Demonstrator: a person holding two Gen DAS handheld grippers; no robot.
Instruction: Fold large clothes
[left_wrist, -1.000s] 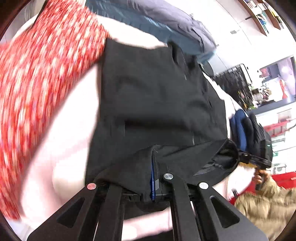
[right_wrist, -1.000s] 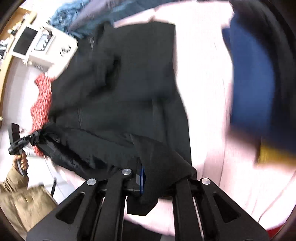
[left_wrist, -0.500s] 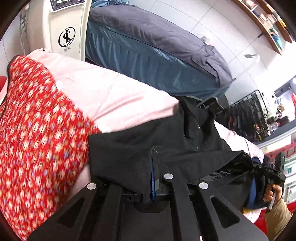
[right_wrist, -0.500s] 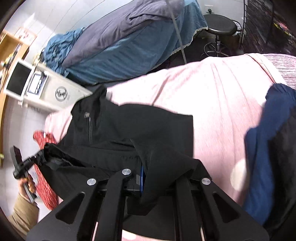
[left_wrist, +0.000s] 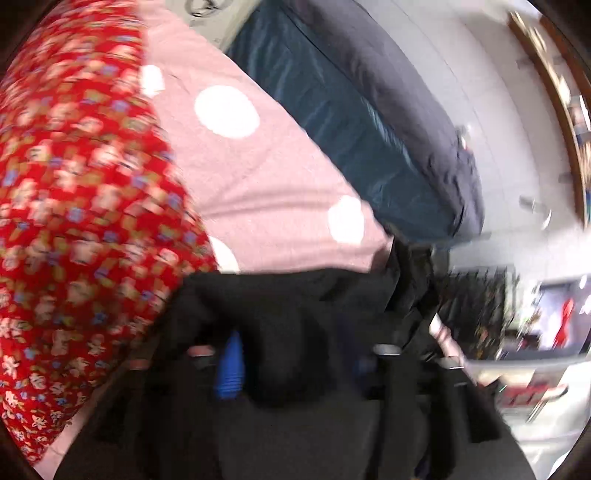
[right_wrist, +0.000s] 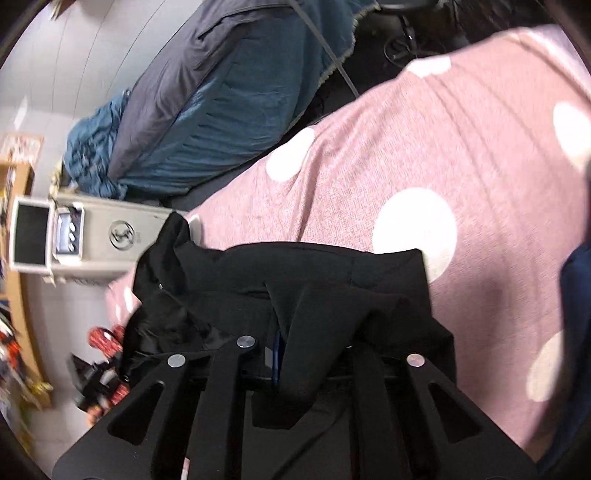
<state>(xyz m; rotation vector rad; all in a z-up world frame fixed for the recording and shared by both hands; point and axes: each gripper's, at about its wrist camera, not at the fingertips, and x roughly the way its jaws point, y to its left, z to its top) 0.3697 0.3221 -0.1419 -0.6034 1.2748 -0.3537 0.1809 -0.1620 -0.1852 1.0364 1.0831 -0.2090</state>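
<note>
Black garment (right_wrist: 317, 291) lies bunched on the pink cover with white dots (right_wrist: 424, 155), its near edge draped over both tools. Left tool (left_wrist: 299, 365): jaws have just been opening and now stand apart, blue pad (left_wrist: 229, 369) visible on one side, black cloth sagging in the gap between them but not pinched; the left wrist view is motion-blurred, so finer contact cannot be told. Right tool (right_wrist: 291, 354): jaws have just been opening a little, yet the gap is narrow and a fold of the black garment runs down between the fingers, a sliver of blue pad showing beside it; the cloth looks clamped there. The garment's collar end sticks up at far left in the right wrist view, near a beige machine with a screen (right_wrist: 74, 240). A red floral fabric (left_wrist: 74, 206) lies on the pink cover just beside the garment, on its left in the left wrist view, the edges seeming to touch. A dark blue garment (right_wrist: 576, 295) sits at the right edge of the right wrist view, apart from the black one. Behind the pink cover is a teal-skirted bed with a grey-purple cover (right_wrist: 221, 96). The other tool, held in a hand, shows small and blurred at lower left of the right wrist view.
</note>
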